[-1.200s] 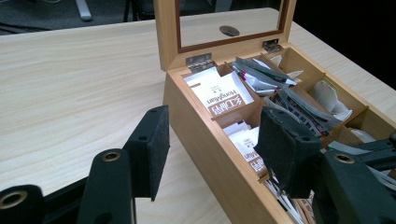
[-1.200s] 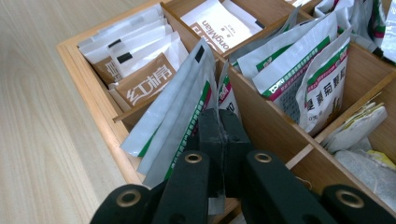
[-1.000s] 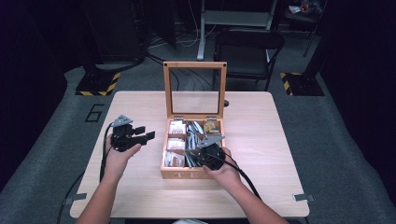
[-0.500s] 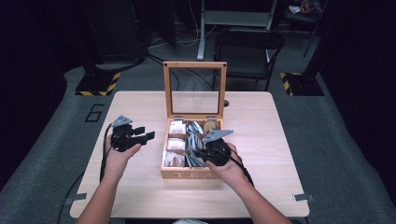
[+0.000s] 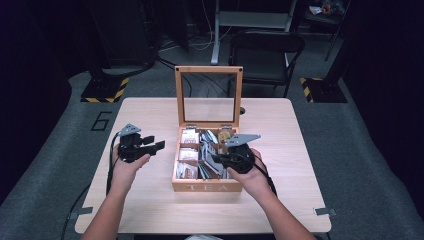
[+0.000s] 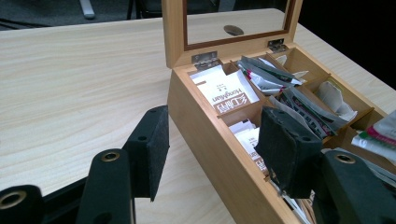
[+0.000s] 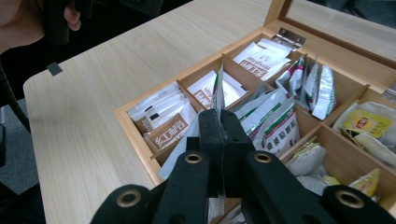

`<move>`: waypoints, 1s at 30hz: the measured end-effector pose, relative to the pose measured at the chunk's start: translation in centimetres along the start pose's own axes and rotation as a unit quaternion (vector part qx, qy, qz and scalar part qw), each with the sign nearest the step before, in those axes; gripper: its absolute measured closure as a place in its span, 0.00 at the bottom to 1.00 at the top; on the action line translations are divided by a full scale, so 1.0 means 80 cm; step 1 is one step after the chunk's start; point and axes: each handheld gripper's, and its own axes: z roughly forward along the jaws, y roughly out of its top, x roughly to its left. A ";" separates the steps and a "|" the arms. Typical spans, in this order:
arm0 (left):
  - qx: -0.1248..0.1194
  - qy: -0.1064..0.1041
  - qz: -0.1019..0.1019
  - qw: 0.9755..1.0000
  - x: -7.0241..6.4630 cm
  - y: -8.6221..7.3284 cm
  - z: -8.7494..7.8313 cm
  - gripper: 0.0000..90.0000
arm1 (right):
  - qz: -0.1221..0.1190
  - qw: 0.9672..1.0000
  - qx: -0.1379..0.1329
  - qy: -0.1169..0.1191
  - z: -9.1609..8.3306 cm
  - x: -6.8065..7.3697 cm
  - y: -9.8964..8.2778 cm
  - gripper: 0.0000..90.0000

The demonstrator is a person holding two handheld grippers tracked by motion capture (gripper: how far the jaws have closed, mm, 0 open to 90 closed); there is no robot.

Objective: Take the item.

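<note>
Right gripper (image 7: 219, 126) clamped flat on one tea sachet (image 7: 217, 91), pads pinching its lower part, packet edge-on and standing up past the fingertips. Held above the middle row of the tea box (image 5: 207, 187), over the grey-and-green packets (image 7: 273, 123) just beyond the tips. Same gripper (image 5: 220, 159) seen from above, over the box centre, hand behind it toward the front wall.

Left gripper (image 6: 212, 149) part open, nothing between the pads, hanging outside the box's left wall with bare table (image 6: 70, 84) under the left finger (image 6: 152, 140). Right finger (image 6: 285, 149) overlapping the box wall in its own view; touching or not, cannot tell. In the high view (image 5: 150, 145), clearly beside the box, apart from it.

Glass lid (image 5: 208, 95) upright behind the compartments, past both sets of fingertips.

Risks, as judged:
- Thin edge grip only, so sachet may pivot or slide out if swung fast.
- Neighbouring packets lean against the held one; could drag up and spill over the dividers.
- Lifting toward the far side could knock the open lid and slam it.
- Box not braced by the idle left gripper, so a snagged packet could shift the whole box.
</note>
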 end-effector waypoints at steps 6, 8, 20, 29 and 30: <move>0.003 -0.001 0.004 1.000 0.001 0.000 0.000 0.48 | 0.009 1.000 -0.012 -0.014 -0.013 -0.010 0.001 1.00; 0.003 -0.001 0.004 1.000 0.001 0.000 0.000 0.48 | 0.012 1.000 -0.015 -0.019 -0.018 -0.015 0.001 1.00; 0.004 -0.001 -0.004 1.000 0.003 -0.002 0.002 0.48 | 0.032 0.998 -0.028 -0.056 -0.040 -0.043 -0.005 1.00; 0.005 0.000 -0.003 1.000 0.005 -0.002 0.001 0.48 | 0.038 0.995 -0.027 -0.084 -0.049 -0.062 -0.011 1.00; 0.004 0.000 -0.003 1.000 0.005 -0.002 0.001 0.48 | 0.043 0.995 -0.027 -0.088 -0.051 -0.064 -0.012 1.00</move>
